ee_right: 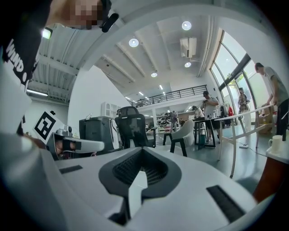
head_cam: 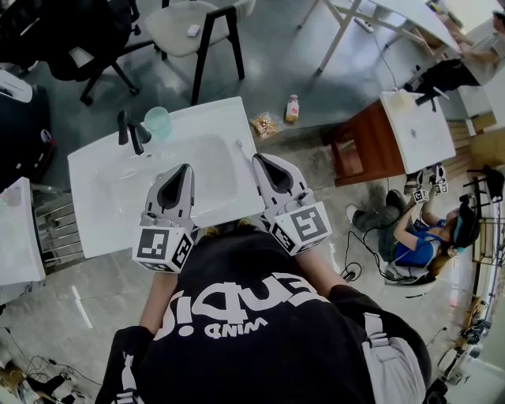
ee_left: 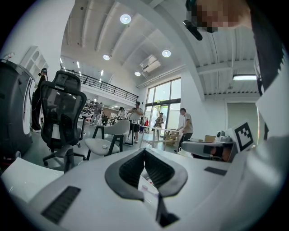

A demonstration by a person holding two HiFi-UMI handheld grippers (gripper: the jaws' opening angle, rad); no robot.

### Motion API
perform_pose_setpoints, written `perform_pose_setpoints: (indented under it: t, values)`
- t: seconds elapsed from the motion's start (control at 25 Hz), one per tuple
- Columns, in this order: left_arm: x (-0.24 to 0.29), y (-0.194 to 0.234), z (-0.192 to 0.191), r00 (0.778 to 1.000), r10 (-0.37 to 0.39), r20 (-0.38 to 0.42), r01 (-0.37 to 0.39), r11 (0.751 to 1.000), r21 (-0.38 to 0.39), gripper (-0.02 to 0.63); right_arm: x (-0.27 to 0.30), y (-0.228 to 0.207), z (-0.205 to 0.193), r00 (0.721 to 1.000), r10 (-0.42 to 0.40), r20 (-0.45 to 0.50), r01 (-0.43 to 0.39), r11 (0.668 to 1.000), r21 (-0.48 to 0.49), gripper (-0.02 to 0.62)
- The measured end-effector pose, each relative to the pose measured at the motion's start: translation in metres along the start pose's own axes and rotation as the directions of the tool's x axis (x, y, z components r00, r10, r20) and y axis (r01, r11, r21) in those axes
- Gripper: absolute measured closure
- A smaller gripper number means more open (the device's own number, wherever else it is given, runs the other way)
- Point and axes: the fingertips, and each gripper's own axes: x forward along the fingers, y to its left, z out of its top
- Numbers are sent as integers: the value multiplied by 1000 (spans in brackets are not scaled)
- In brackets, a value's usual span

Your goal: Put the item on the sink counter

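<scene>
I stand at a white sink counter (head_cam: pixel 225 118) with a basin, a black faucet (head_cam: pixel 131 132) and a teal cup (head_cam: pixel 157 122) on its far left corner. On the floor just beyond the counter lie a small pink-capped bottle (head_cam: pixel 293 108) and a snack bag (head_cam: pixel 263 125). My left gripper (head_cam: pixel 187 167) hovers over the basin with its jaws together and nothing between them; its tips (ee_left: pixel 144 150) meet in the left gripper view. My right gripper (head_cam: pixel 256 158) is held over the counter's right side, shut and empty (ee_right: pixel 142 149). Both gripper views look out across the room, not at the counter.
A white chair (head_cam: pixel 193 28) and a black office chair (head_cam: pixel 79 39) stand behind the sink. A white table (head_cam: pixel 371 12) is at the back right. To the right is a wooden stand (head_cam: pixel 371 146) with another sink top (head_cam: pixel 430 130), and a person (head_cam: pixel 426 229) sits on the floor there.
</scene>
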Motion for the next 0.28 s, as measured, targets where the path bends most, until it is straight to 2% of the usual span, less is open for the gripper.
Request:
perform_pose_setpoints:
  t: [0.28]
  values:
    - [0,-1,0,1000,1,2,-1,1000,-4,586,-2,-2,0,1000,-5,-2,5,1000,3,577]
